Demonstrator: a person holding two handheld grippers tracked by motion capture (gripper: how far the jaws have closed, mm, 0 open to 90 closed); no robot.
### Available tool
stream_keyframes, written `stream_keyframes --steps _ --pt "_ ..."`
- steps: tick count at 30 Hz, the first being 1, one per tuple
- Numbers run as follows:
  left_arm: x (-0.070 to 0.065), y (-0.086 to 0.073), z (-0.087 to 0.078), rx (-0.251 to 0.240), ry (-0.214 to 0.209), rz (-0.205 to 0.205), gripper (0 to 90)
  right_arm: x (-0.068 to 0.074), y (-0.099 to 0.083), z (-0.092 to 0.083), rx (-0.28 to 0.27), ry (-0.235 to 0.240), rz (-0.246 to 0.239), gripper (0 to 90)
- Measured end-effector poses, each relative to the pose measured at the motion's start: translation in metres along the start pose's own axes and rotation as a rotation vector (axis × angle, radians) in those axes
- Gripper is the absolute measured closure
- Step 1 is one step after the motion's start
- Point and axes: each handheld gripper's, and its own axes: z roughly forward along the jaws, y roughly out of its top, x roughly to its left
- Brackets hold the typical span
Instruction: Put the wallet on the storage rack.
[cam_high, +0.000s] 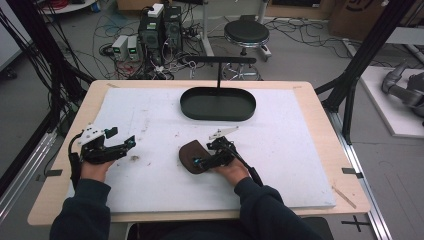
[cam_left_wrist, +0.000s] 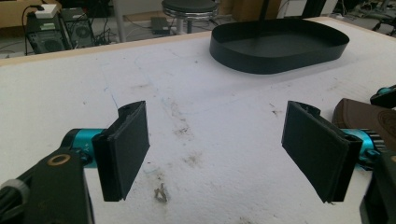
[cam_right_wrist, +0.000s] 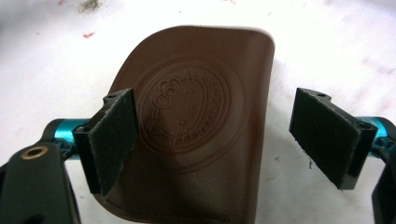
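A brown leather pouch (cam_high: 191, 155) with an embossed round emblem lies flat on the white foam mat (cam_high: 280, 150), near the middle front. My right gripper (cam_high: 202, 161) hovers over it, open, and in the right gripper view the pouch (cam_right_wrist: 196, 135) lies beneath and between the two spread jaws, one pad (cam_right_wrist: 114, 140) over its left part. My left gripper (cam_high: 125, 141) rests at the mat's left side, open, with bare mat between its pads (cam_left_wrist: 126, 149). The pouch's edge (cam_left_wrist: 362, 116) shows at the right of the left gripper view.
A black oval tray (cam_high: 218, 104) with a low wall stands empty at the back centre of the mat, also seen as the tray (cam_left_wrist: 278, 46) in the left gripper view. Small crumbs and stains (cam_high: 134, 158) dot the mat. A stool, computers and cables lie beyond the table.
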Motion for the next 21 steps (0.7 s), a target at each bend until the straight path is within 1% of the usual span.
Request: stream_keyframes --steps 1,2,4,5,6,9,11,12,15,17,18,20,21 --pt "0.0 0.0 0.001 0.0 0.0 0.002 23.1 -0.001 0.0 0.0 0.013 0.032 0.029 20.2" --pt "0.0 0.0 0.001 0.003 0.0 0.006 23.1 -0.002 -0.001 0.001 0.012 0.05 0.045 20.5" --pt "-0.001 0.0 0.002 0.002 -0.001 0.004 23.1 -0.002 0.0 0.001 0.019 0.05 0.049 21.6" --pt "-0.001 0.0 0.002 0.007 -0.002 0.009 23.2 -0.003 0.0 0.001 0.022 0.052 0.046 24.2" --pt "-0.001 0.0 0.003 0.006 -0.002 0.005 23.2 -0.003 0.0 0.0 0.022 0.069 0.041 28.4" --pt "-0.002 -0.001 0.004 0.013 -0.004 0.008 23.3 -0.004 0.0 0.0 0.027 0.085 0.041 31.2" --pt "-0.001 -0.001 0.004 0.014 -0.003 0.009 23.5 -0.004 0.0 0.0 0.03 0.089 0.048 34.2" --pt "-0.001 0.0 0.003 0.014 -0.002 0.01 23.5 -0.003 0.001 -0.001 0.032 0.083 0.044 36.2" --pt "-0.001 0.0 0.003 0.013 0.0 0.008 23.6 0.0 0.004 -0.007 0.01 0.056 -0.008 47.4" --pt "-0.001 0.0 0.003 0.01 0.0 0.007 23.7 0.002 0.008 -0.013 -0.001 0.051 -0.037 55.1" --pt "-0.001 0.0 0.003 0.009 0.0 0.006 23.7 0.003 0.011 -0.016 -0.013 0.047 -0.065 57.9" --pt "-0.001 0.0 0.002 0.009 0.002 0.006 23.7 0.01 0.016 -0.024 -0.021 0.022 -0.115 62.6" --pt "-0.001 0.0 0.002 0.009 0.002 0.004 23.7 0.012 0.018 -0.027 -0.032 0.005 -0.148 63.7"
